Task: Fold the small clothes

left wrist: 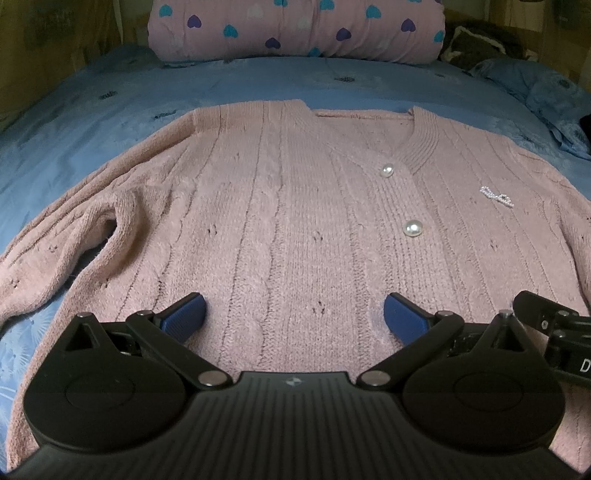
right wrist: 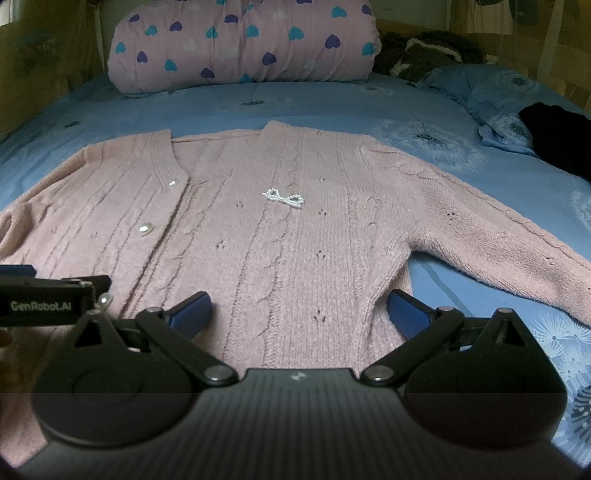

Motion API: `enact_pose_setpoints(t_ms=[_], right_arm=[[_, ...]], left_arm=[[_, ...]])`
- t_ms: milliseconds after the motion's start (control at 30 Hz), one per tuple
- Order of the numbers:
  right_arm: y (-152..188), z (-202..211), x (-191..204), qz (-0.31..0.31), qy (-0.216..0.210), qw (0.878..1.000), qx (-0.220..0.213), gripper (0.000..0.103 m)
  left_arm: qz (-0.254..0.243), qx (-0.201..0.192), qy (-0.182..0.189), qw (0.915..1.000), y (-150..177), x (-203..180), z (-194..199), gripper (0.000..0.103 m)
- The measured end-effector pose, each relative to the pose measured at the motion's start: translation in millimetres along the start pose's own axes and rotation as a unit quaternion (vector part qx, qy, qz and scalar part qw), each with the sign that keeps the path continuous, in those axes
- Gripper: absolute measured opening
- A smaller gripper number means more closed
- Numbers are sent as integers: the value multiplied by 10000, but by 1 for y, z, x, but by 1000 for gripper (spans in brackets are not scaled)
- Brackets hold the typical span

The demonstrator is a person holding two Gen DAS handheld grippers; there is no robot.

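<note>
Blue bedsheet with pale dandelion prints, spread over the bed. Far end: pink rolled quilt dotted with blue, purple and white hearts. Far right: dark fuzzy cloth with white trim, beside a rumpled blue pillow. Right edge: black garment, lying on the sheet.

A blue floral bedsheet covers the bed, a heart-print pink bolster at its head.

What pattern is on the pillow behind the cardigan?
Pink pillow with teal, purple and white hearts; clearest in the right wrist view.
</note>
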State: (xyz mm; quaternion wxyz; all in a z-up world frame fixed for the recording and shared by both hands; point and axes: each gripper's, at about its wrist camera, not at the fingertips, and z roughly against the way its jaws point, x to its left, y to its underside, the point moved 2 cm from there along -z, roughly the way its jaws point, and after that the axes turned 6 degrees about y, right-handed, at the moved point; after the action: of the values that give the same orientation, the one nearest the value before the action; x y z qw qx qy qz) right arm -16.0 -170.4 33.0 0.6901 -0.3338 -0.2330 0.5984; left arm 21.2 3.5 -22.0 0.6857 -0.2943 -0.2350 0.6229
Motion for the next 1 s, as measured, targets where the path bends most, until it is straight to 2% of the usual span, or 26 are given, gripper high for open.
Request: enact_pose_setpoints(t_ms=[267, 533, 767, 1000], right_arm=[[-1, 5, -5, -127, -88, 9999, -26, 103], [2, 25, -16, -350, 55, 9993, -126, 103], [10, 47, -44, -971, 247, 9948, -161, 103], [16, 53, -86, -1645, 720, 9837, -120, 103]], left_arm=[[-55, 49, -56, 10000, -1, -4, 1, 103], [-78, 126, 105, 9998, -4, -2, 8, 103], [-212, 42, 242, 9995, -1, -9, 18, 103], [-159, 34, 347, 9993, -2, -9, 25, 103]])
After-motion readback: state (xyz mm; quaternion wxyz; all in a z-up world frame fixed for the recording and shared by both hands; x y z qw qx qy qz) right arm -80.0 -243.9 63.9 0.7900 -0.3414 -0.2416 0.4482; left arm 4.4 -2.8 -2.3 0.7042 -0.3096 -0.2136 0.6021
